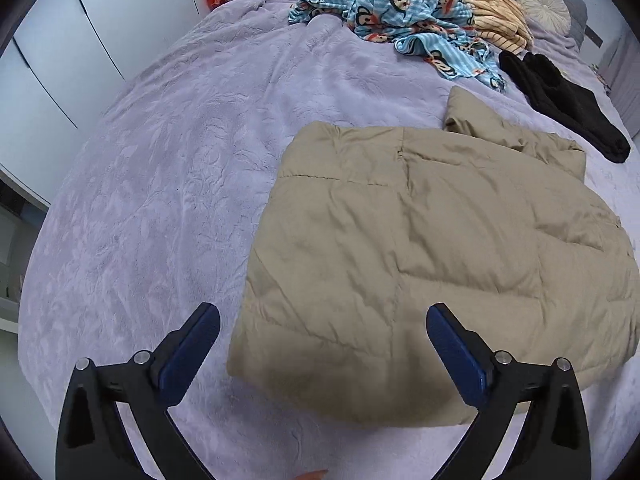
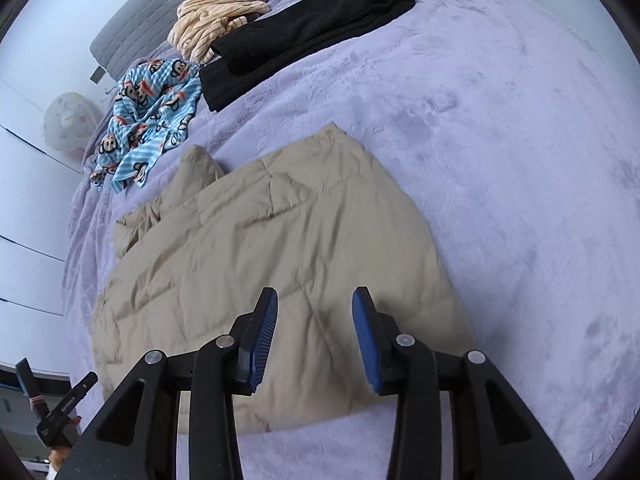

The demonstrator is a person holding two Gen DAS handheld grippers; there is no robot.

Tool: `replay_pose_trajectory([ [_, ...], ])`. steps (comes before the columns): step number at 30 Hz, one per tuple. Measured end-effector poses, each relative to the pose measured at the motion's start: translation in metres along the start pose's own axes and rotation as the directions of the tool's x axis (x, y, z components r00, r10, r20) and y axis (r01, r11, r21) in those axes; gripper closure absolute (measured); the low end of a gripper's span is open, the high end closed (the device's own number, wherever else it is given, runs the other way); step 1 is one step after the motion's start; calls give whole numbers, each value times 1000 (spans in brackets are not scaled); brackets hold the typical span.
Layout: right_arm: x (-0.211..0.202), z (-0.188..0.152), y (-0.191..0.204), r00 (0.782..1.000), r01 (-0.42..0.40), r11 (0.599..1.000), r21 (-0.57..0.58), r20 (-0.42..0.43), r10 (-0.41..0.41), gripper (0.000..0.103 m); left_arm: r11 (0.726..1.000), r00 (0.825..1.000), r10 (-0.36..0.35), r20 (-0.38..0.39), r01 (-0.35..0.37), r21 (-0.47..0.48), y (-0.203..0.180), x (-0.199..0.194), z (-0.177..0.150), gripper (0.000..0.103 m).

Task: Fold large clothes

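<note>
A tan quilted jacket (image 1: 420,248) lies folded flat on the lilac bedspread (image 1: 168,168); one sleeve end sticks out at its far edge. It also shows in the right wrist view (image 2: 260,264). My left gripper (image 1: 322,316) is open and empty, hovering over the jacket's near left corner. My right gripper (image 2: 316,300) is open and empty, above the jacket's near right part. The left gripper's body (image 2: 60,412) shows at the lower left of the right wrist view.
A blue monkey-print garment (image 1: 404,16), a cream striped garment (image 1: 492,8) and a black garment (image 1: 568,100) lie at the bed's far end, also in the right wrist view (image 2: 156,108), (image 2: 216,20), (image 2: 308,24). White wardrobe doors (image 1: 48,52) stand left of the bed.
</note>
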State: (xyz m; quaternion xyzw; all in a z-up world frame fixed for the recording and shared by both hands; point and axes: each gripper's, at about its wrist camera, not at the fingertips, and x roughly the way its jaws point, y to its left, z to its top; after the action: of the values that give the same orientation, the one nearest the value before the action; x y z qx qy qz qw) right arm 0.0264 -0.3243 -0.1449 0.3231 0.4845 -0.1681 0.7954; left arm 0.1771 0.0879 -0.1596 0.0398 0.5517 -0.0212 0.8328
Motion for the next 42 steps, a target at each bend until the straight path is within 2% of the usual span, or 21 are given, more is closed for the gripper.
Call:
replay_pose_trajectory([
  [2, -6, -17, -3, 1000, -8, 1000, 0, -19, 8, 52, 1000, 1000, -23, -5, 23, 17, -5, -10, -10, 0],
  [6, -10, -46, -9, 998, -13, 1000, 16, -58, 13, 44, 999, 999, -42, -12, 42, 27, -11, -19, -27, 0],
  [10, -5, -68, -18, 995, -21, 999, 37, -92, 25, 36, 998, 999, -16, -28, 18, 52, -17, -15, -45, 0],
  [13, 1, -82, -21, 995, -32, 998, 45, -96, 37, 25, 998, 999, -19, -47, 21, 60, -21, -10, -56, 0],
  [20, 19, -103, -22, 990, -73, 994, 77, -116, 82, 22, 997, 994, -38, -101, 45, 67, -24, 15, -78, 0],
  [22, 22, -107, -22, 988, -89, 992, 88, -119, 99, 15, 997, 992, -37, -117, 44, 61, -25, 20, -81, 0],
  [27, 30, -107, -24, 982, -129, 981, 142, -123, 147, 15, 998, 990, -47, -136, 53, 37, -20, 26, -81, 0],
  [36, 37, -99, -29, 977, -170, 961, 218, -88, 193, 14, 986, 976, -156, -154, 145, -77, -3, 34, -77, 0],
  [40, 43, -95, -35, 968, -211, 937, 277, -73, 239, 14, 959, 961, -246, -129, 222, -174, 12, 36, -74, 0],
  [42, 47, -91, -38, 962, -238, 920, 313, -58, 268, 14, 935, 946, -301, -124, 266, -236, 23, 40, -72, 0],
])
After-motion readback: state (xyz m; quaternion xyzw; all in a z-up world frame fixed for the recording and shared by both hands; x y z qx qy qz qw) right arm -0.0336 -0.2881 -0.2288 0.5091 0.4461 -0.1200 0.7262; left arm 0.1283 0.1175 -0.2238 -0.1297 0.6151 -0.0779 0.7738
